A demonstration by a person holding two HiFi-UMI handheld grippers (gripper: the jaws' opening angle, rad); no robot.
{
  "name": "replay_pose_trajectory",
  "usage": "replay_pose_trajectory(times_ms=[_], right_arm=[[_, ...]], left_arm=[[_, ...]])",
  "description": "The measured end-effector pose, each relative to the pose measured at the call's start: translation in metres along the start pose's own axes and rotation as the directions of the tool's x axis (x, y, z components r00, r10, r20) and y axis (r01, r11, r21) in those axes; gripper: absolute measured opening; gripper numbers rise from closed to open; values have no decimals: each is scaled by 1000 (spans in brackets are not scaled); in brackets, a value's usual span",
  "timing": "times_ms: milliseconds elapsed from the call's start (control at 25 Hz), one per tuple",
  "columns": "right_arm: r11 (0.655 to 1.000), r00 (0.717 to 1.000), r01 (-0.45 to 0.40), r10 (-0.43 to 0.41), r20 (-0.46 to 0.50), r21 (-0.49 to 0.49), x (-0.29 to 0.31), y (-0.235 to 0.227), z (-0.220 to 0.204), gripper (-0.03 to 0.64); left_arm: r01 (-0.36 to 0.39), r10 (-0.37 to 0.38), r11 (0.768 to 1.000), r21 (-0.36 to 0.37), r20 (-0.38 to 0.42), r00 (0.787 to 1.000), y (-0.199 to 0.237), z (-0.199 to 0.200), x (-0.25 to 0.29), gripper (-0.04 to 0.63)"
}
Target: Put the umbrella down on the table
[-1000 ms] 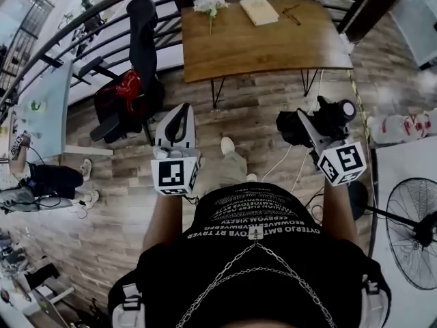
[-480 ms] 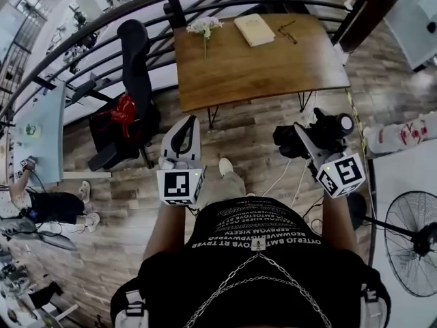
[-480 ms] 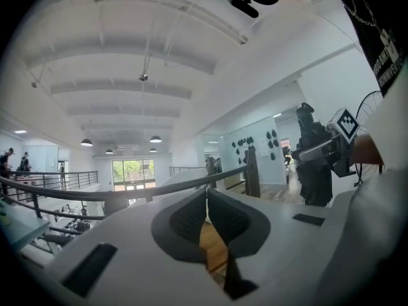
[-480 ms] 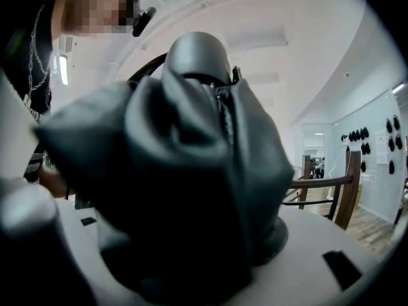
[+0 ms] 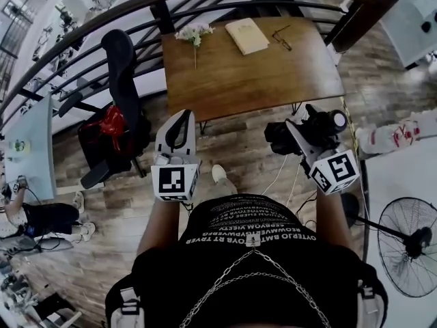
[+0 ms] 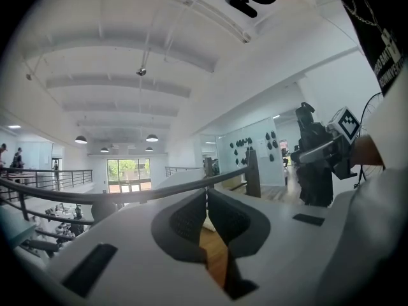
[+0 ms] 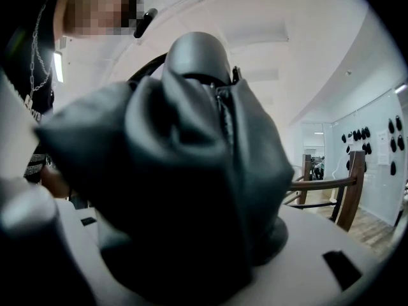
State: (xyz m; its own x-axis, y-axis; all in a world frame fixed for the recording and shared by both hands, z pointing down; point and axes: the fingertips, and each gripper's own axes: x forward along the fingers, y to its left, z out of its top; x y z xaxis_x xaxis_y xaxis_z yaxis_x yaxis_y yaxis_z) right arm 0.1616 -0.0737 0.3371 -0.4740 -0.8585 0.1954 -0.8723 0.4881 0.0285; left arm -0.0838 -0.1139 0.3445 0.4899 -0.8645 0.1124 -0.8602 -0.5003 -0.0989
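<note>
A folded black umbrella [image 7: 185, 164] is clamped by the right tool [image 5: 295, 134] — held in the air, short of the wooden bench [image 5: 259, 80] ahead of both tools. The left tool [image 5: 179, 123], beside it on its left, is seen narrow — jaws together, nothing between them

Black short-sleeve tee [image 5: 205, 279] w/ white print, silver chain [image 5: 218, 289] down front, grey shoulder straps [image 5: 125, 305], white shoe [image 5: 218, 174], white left gripper [image 5: 181, 117], right gripper [image 5: 292, 130], b&w marker cubes [image 5: 176, 181].
</note>
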Motion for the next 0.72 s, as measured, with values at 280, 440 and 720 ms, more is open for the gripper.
replay_pose_trajectory(times_ms=[280,440,720], right_arm=[[1000,1000,-8,8,9,-9,50,-3,20,284],[1000,1000,-3,3,25,-19,72,0,29,284],[1000,999,3,-3,50,4,103,7,32,284]], left_arm=[[19,-20,1000,14,20,1000,34,11,35,31],[45,-46,999,18,30,998,51,14,52,31],[98,-99,995,28,18,995,62,6,71,31]])
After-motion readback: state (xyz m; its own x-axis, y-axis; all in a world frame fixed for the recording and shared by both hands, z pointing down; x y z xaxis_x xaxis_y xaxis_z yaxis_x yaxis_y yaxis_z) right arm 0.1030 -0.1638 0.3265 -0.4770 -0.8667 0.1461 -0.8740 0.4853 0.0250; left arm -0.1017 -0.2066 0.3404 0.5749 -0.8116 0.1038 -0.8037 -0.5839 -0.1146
